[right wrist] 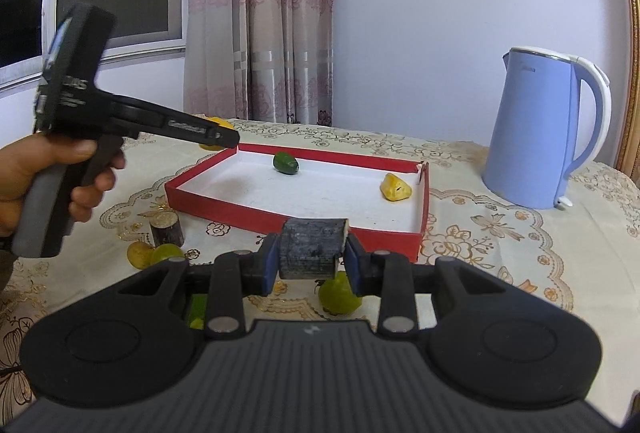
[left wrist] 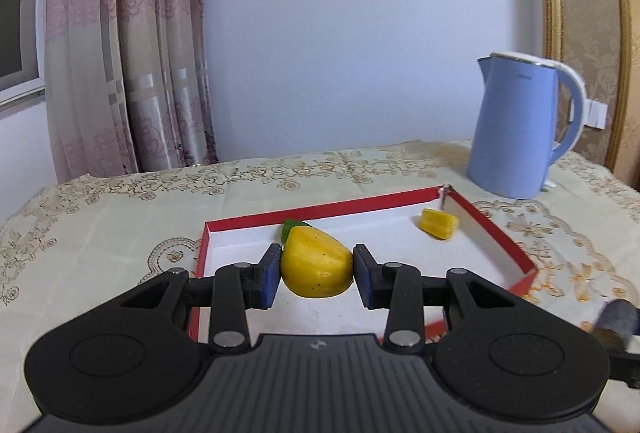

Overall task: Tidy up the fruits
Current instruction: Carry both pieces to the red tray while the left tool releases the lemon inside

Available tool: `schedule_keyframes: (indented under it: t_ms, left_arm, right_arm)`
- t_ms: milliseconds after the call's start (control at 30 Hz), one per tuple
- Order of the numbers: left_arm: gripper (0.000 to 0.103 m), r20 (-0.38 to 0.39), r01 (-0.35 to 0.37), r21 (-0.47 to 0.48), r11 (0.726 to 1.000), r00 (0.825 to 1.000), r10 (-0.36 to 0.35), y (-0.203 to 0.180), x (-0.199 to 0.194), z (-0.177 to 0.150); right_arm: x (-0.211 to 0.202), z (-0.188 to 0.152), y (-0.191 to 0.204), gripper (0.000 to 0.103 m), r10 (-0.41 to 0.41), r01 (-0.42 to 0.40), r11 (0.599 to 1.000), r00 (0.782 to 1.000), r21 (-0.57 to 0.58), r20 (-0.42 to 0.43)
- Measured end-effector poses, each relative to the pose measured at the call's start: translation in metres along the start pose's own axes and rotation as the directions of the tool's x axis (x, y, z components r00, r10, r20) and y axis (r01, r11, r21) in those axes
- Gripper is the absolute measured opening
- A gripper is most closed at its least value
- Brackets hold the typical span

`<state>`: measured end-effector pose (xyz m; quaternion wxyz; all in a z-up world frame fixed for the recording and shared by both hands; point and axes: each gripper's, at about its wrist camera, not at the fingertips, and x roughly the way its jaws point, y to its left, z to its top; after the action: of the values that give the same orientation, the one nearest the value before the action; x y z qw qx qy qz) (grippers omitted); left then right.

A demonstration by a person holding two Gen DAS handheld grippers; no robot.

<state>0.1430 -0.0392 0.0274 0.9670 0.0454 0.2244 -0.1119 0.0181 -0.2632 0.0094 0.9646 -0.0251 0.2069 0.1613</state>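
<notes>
Yellow and smooth, with small dark specks, the mango (left wrist: 316, 265) has a rounded, slightly pointed shape. The left gripper (left wrist: 316, 275) has its jaws closed on it, one blue pad on each side, and holds it above the near part of the tray (left wrist: 496, 229). This tray is shallow and rectangular, of card, red outside and white inside. In it lie a small yellow piece (left wrist: 439, 224) near the far right corner and a dark green fruit (right wrist: 286, 163) with a glossy skin near the far wall. The right gripper (right wrist: 307, 265) has its jaws closed on a dark cylinder (right wrist: 312, 247), rough like bark, just before the tray's near wall. Under it a green round fruit (right wrist: 339, 297) rests on the tabletop (right wrist: 500, 253), which has a cream embroidered cloth. A pale blue kettle (right wrist: 536, 137) stands to the right of the tray.
</notes>
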Motion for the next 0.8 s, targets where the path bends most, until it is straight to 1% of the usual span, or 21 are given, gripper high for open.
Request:
schedule_keyframes:
  t_ms: [100,233,400,600,800]
  left_arm:
    - [0.037,-0.010,-0.013,-0.021,1.000,1.000,0.013,0.003,0.012,0.003]
    - [0.037,-0.013,-0.047,-0.009,0.999,0.999,0.047,0.003,0.025,0.004]
    - [0.037,-0.023,-0.068,-0.006,0.998,0.997,0.068,0.006,0.037,0.001]
    - [0.037,-0.020,-0.094,-0.005,0.996,0.995,0.094,0.009,0.043,-0.003]
    - [0.037,-0.026,-0.100,0.000,0.995,0.995,0.100,0.012,0.048,-0.006]
  right_arm:
    - [0.000,0.000,0.001,0.032,-0.001,0.001,1.000,1.000,0.001,0.001]
    - [-0.002,0.001,0.001,0.032,-0.009,0.009,1.000,1.000,0.004,0.000]
    - [-0.003,0.002,0.003,0.032,-0.016,0.016,1.000,1.000,0.002,-0.001]
    - [0.000,0.005,0.006,0.032,-0.017,0.017,1.000,1.000,-0.003,-0.005]
    - [0.004,0.006,0.011,0.032,-0.013,0.013,1.000,1.000,-0.012,-0.014]
